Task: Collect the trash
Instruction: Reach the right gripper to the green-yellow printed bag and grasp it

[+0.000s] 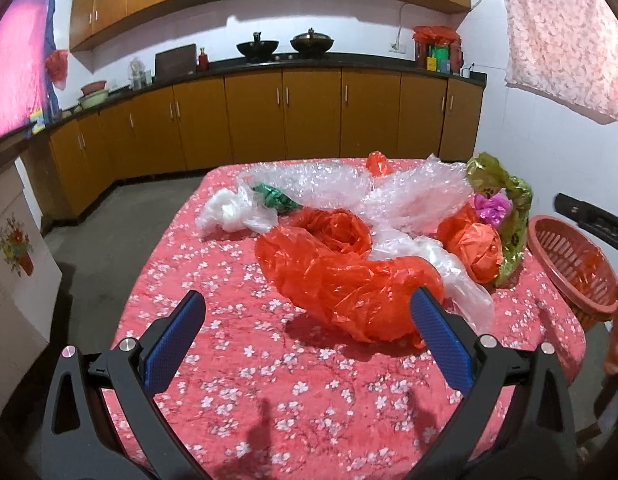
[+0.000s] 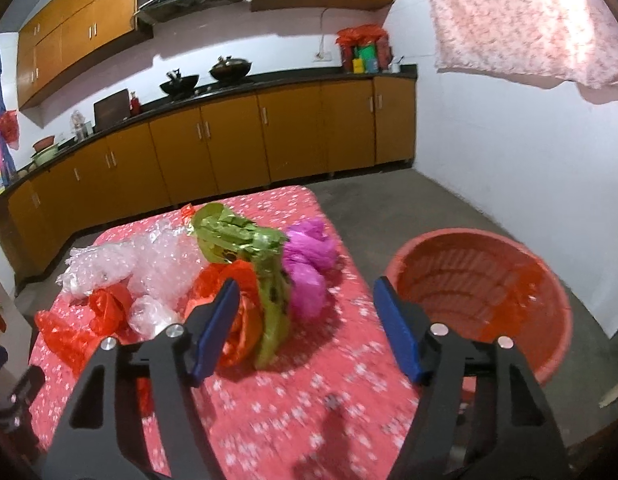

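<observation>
1. Blue-padded fingers of the left gripper fill the bottom of the left wrist view, spread wide with nothing between them; only the floral cloth of the table lies in the gap.
2. Just past its right finger, at centre frame, sits a big crumpled red plastic bag, glossy and puffed, touching that pad's tip.
3. Behind it, toward the upper middle, lie clear bubble wrap, a white plastic bag, a green wrapper and a second red bag.
4. In the right wrist view the right gripper stands apart and empty. No earlier picture shows its jaws moving.
5. Its left finger overlaps the second red bag; a gold-green foil wrapper and a magenta bag lie at centre, just beyond the gap.
6. Right of the table, at right of frame, a red slatted basket stands on the floor, behind the right finger.
</observation>
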Motion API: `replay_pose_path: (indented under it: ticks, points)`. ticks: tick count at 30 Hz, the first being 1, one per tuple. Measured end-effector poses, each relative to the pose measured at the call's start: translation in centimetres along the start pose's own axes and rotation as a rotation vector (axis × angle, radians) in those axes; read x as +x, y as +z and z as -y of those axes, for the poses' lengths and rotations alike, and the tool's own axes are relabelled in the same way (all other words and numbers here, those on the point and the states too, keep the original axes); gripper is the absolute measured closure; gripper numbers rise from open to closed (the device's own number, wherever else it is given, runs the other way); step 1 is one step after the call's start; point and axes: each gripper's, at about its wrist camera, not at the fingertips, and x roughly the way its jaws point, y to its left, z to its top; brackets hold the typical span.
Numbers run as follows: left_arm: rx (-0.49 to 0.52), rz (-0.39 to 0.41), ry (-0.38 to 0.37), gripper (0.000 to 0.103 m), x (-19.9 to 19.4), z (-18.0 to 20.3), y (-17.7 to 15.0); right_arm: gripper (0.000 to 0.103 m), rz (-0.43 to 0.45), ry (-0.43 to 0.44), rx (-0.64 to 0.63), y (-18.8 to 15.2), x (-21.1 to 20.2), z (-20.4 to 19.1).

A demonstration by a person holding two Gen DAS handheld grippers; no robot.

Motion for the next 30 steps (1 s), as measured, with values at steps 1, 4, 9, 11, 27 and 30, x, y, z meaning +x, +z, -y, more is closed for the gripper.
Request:
replay_pose_path:
  ticks: [1, 4, 9, 11, 27, 30]
  points:
    - [-0.004, -0.002, -0.001, 0.002, 0.3, 0.0, 0.0, 0.038, -0.007, 0.000, -0.004, 0.2, 0.6, -0.2]
    - [-0.003, -0.005, -0.002, 0.002, 1.0, 0.1, 0.1, 0.040, -0.026, -0.005, -0.019, 0.4, 2.5, -0.9]
    - [-0.004, -0.009, -0.017, 0.002, 2.0, 0.3, 0.4, 0.049, -0.065, -0.007, -0.036, 0.7, 5.1, -1.7]
    - [-0.004, -0.011, -0.025, 0.002, 2.4, 0.6, 0.6, 0.057, -0.073, -0.012, -0.051, 0.8, 5.8, -1.9]
    - [0.005, -0.054, -0.039, 0.002, 4.0, 3.5, 1.1, 0.086, -0.038, 0.043, -0.035, -0.1, 3.2, -1.0]
    - [0.023, -0.066, -0.023, 0.002, 4.7, 4.2, 1.0, 0.086, -0.031, 0.041, -0.027, -0.2, 2.1, -0.3]
